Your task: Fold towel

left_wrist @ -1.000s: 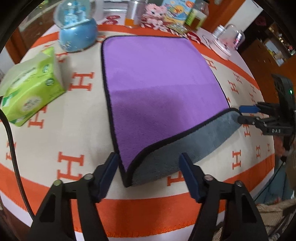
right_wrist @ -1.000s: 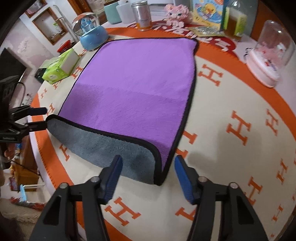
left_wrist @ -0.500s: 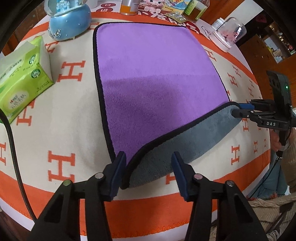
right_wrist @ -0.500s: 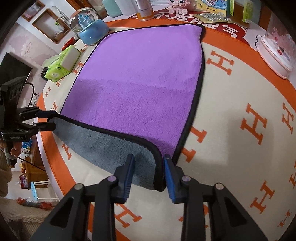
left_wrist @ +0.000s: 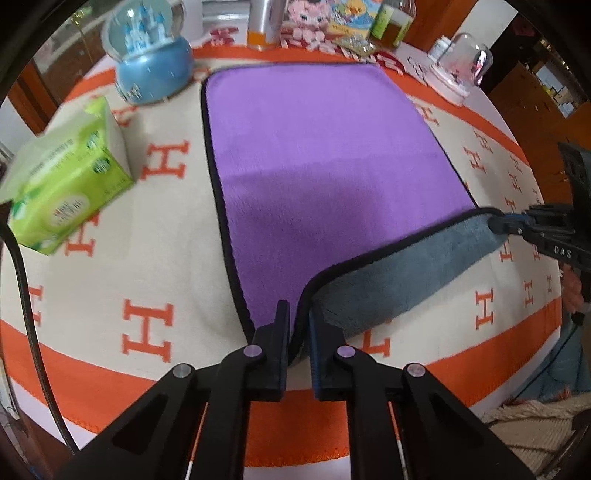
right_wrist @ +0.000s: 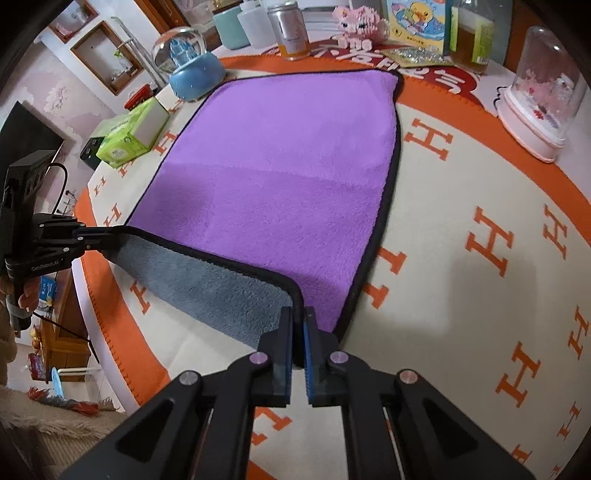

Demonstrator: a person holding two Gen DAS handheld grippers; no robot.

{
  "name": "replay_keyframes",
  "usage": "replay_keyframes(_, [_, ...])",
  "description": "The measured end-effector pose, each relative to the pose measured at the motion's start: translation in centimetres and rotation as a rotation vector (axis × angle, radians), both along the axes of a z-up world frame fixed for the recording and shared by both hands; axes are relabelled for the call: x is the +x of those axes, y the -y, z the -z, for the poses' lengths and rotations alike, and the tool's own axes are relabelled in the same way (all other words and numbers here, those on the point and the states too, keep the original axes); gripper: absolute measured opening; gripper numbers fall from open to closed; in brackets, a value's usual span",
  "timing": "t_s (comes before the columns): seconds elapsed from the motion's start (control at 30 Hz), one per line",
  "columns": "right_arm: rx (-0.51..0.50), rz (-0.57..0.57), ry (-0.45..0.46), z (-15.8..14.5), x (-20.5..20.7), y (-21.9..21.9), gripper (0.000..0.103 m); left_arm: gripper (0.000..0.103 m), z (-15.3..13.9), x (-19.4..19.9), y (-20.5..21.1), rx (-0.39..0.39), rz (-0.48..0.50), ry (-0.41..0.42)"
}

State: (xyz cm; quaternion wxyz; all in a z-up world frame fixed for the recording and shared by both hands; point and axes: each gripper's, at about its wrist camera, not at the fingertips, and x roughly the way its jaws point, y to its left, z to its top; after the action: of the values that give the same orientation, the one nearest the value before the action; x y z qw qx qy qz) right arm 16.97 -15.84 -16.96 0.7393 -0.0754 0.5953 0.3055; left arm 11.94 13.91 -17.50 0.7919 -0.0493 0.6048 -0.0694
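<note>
A purple towel (left_wrist: pixel 325 162) with black trim and a grey underside lies on the round table; it also shows in the right wrist view (right_wrist: pixel 288 177). Its near edge is lifted, so the grey underside (left_wrist: pixel 399 277) faces me. My left gripper (left_wrist: pixel 298 321) is shut on the near left corner. My right gripper (right_wrist: pixel 298 321) is shut on the near right corner. Each gripper shows in the other's view: the right one (left_wrist: pixel 506 223) and the left one (right_wrist: pixel 107 236), both pinching the raised edge.
A green tissue box (left_wrist: pixel 62 181) and a blue snow globe (left_wrist: pixel 151 62) stand left of the towel. A clear dome on a pink base (right_wrist: pixel 539 96) stands at the right. A can, bottles, a pink toy (right_wrist: pixel 358 18) and a book line the far edge.
Both grippers have closed from wide open onto the towel's near corners. The near edge has lifted a little off the table.
</note>
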Motion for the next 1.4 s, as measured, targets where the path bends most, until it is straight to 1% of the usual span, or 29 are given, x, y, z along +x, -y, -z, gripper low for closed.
replay_keyframes(0.2, [0.019, 0.044, 0.055, -1.9, 0.3, 0.2, 0.004, 0.007, -3.3, 1.2, -0.1, 0.028, -0.042, 0.096])
replay_keyframes(0.37, [0.036, 0.069, 0.121, -4.1, 1.7, -0.2, 0.004, 0.007, -5.8, 3.1, 0.2, 0.087, -0.041, 0.185])
replay_keyframes(0.47, [0.038, 0.079, 0.162, -5.3, 3.4, -0.8, 0.004, 0.007, -7.0, 4.9, 0.0, 0.121, -0.043, 0.22])
replay_keyframes(0.57, [0.034, 0.097, 0.203, -6.3, 5.6, -1.6, 0.004, 0.007, -8.1, 7.1, -0.8, 0.135, -0.073, 0.26])
replay_keyframes(0.63, [0.037, 0.115, 0.229, -6.6, 7.0, -2.0, 0.004, 0.007, -8.5, 8.6, -1.1, 0.161, -0.093, 0.293])
replay_keyframes(0.73, [0.047, 0.142, 0.255, -6.6, 9.6, -2.6, 0.004, 0.007, -8.2, 11.0, -1.6, 0.207, -0.128, 0.324])
replay_keyframes(0.93, [0.037, 0.192, 0.27, -4.8, 14.7, -4.3, 0.004, 0.007, -5.2, 15.9, -2.9, 0.247, -0.193, 0.299])
replay_keyframes(1.0, [0.026, 0.206, 0.27, -4.0, 16.2, -4.9, 0.004, 0.007, -4.3, 17.3, -3.1, 0.256, -0.206, 0.304])
replay_keyframes(1.07, [0.014, 0.215, 0.271, -3.3, 17.4, -5.3, 0.004, 0.007, -3.6, 18.7, -3.0, 0.277, -0.208, 0.316])
replay_keyframes(1.23, [-0.012, 0.25, 0.254, -1.1, 20.0, -5.7, 0.004, 0.007, -1.8, 21.3, -2.8, 0.304, -0.218, 0.308])
replay_keyframes(1.4, [-0.052, 0.254, 0.232, 1.2, 21.4, -6.4, 0.004, 0.007, 0.0, 22.8, -2.4, 0.328, -0.222, 0.29])
